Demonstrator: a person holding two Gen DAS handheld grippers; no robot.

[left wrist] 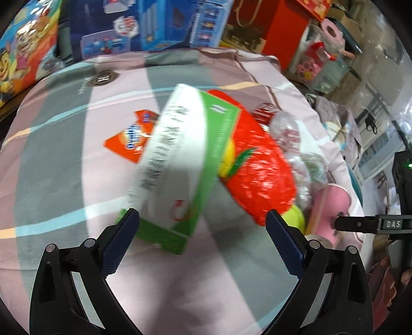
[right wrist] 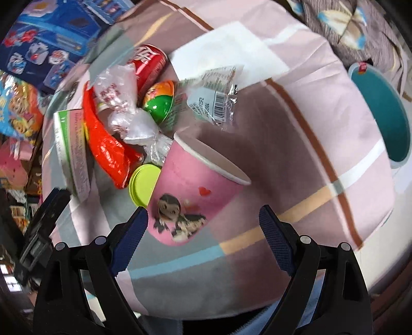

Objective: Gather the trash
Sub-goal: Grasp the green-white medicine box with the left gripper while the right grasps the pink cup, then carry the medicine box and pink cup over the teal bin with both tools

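Now at the approach step: both grippers gape wide and hold nothing above the trash heaped on the checked bedsheet [right wrist: 296, 134].

Your left gripper [left wrist: 203, 226] faces the green-and-white carton [left wrist: 180, 159]; your right gripper [right wrist: 203, 221] frames the pink paper cup [right wrist: 195, 185], so lower and close next. Only the right view shows the teal bin [right wrist: 381, 116] and red can [right wrist: 152, 61].

I'm in a cluttered home room, storeroom-like. I work over a surface covered by a pink, grey and brown checked bedsheet [right wrist: 296, 108]. Behind it blue cartoon toy boxes [left wrist: 154, 25] are stacked, beside a red gift box [left wrist: 285, 28]. A crumpled patterned quilt [right wrist: 342, 20] and a teal plastic basin [right wrist: 381, 113] sit at the edge.
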